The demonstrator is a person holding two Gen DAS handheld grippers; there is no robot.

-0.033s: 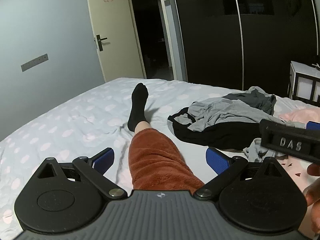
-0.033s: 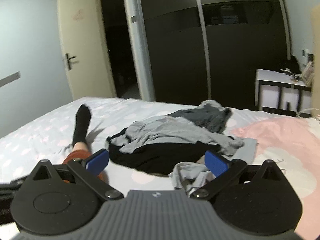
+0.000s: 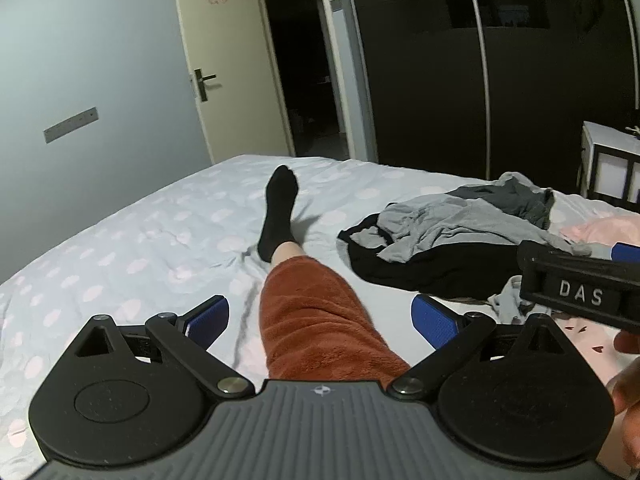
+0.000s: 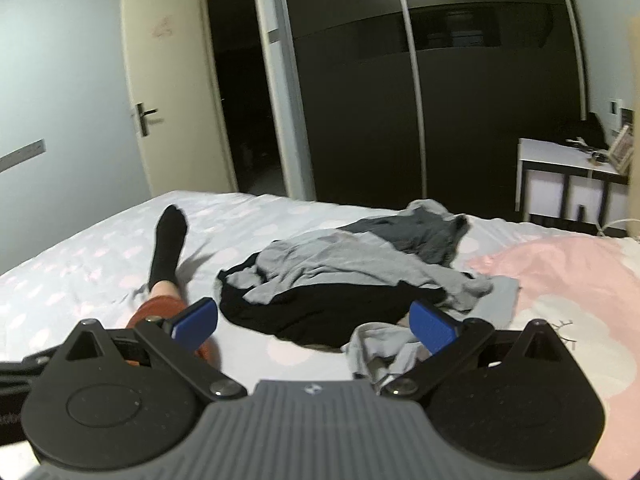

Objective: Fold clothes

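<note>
Your left gripper (image 3: 320,320) stands wide apart with nothing between its blue pads (image 3: 208,318); it hangs just above your own leg (image 3: 316,320) in rust-coloured fleece, which runs straight ahead of it to a black sock (image 3: 278,210) resting on the bed (image 3: 140,248). Off to its right, past the right pad, the pile of clothes (image 3: 448,240) lies on the spotted cover, well clear of the fingers. At the far right edge of that view you can see your right gripper's black body, lettered "DAS", and part of your hand (image 3: 626,396) beneath it.

Your right gripper (image 4: 314,324) is likewise spread wide and holds nothing. Directly ahead of it, between the two pads, sits the black garment (image 4: 320,308), with a light grey top (image 4: 352,264) draped over it and a darker grey piece (image 4: 416,228) behind. A crumpled pale grey item (image 4: 380,348) lies just beside the right pad, partly hidden by the finger; whether it touches is unclear. To the right spreads a pink blanket (image 4: 560,272); beyond stand a dark wardrobe (image 4: 460,112) and a white side table (image 4: 568,176).
</note>
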